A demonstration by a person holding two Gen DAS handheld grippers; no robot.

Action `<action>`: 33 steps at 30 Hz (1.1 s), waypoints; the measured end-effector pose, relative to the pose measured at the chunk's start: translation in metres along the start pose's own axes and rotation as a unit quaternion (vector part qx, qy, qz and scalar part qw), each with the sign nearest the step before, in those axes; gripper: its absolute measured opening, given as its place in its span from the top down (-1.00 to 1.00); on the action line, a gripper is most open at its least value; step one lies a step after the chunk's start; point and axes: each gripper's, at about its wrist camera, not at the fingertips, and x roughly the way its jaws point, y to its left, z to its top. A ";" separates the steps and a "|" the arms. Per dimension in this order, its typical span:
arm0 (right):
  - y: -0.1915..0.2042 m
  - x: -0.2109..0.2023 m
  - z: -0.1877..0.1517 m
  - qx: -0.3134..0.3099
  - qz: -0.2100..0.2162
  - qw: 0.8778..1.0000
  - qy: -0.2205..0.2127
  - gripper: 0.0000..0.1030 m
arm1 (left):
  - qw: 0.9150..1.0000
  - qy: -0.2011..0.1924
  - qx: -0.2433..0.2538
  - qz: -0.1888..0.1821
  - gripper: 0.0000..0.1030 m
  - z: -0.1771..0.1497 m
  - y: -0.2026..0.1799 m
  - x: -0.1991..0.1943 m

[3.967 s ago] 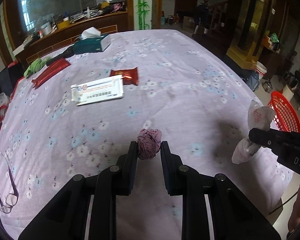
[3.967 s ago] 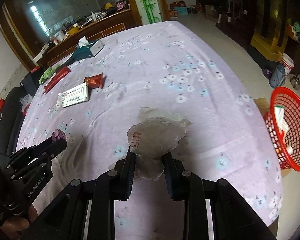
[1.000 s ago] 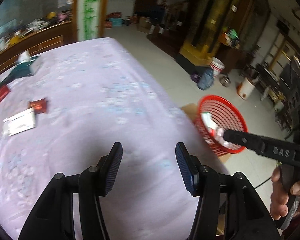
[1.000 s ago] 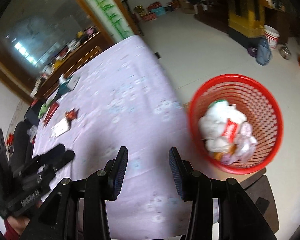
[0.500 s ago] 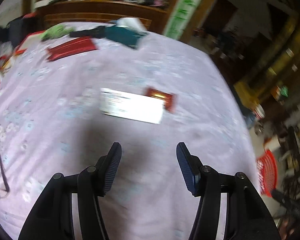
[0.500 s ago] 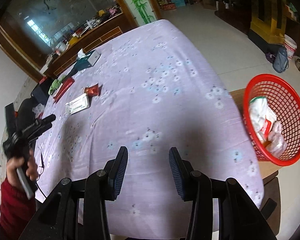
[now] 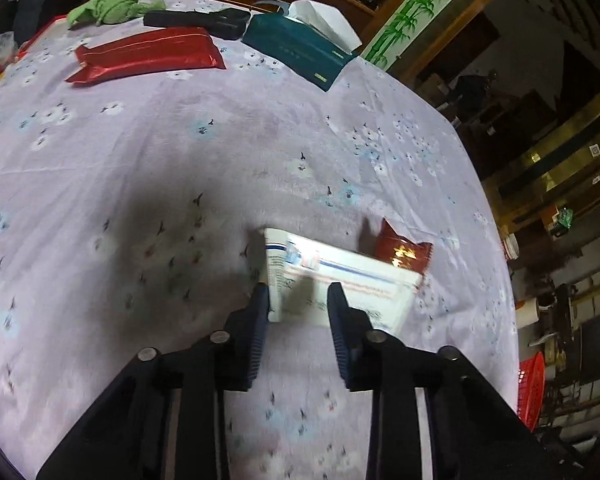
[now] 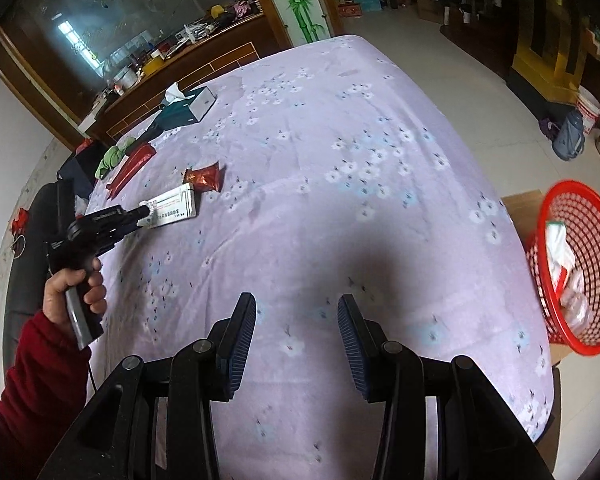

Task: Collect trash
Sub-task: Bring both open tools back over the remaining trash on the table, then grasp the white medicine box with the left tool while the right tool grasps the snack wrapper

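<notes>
Red basket (image 8: 580, 264) already holding some trash – left gripper (image 7: 296, 300), jaws spread, is reaching the white box (image 7: 340, 284), probably not gripping yet – right gripper (image 8: 296, 312) is hovering spread and empty.

My left gripper (image 7: 298, 300) sits at the near end of the flat box (image 7: 340, 280) on the table (image 7: 180, 152), one finger on each side of its corner. The small wrapper (image 7: 402, 250) lies just behind the box, touching its far edge. Farther back and to the left lies the long packet (image 7: 148, 54), with the tissue box (image 7: 296, 50) to its right and the cloth (image 7: 108, 10) behind it near the table's far edge. My right gripper (image 8: 296, 316) hangs over the table's near part, well apart from the box. The basket (image 8: 576, 268) stands off the table's right side, with trash (image 8: 560, 252) in it.
</notes>
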 end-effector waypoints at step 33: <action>0.137 0.234 0.165 -0.127 0.092 0.985 0.077 -0.06 | 0.999 -0.038 0.029 -0.006 0.92 -0.090 0.036 -0.110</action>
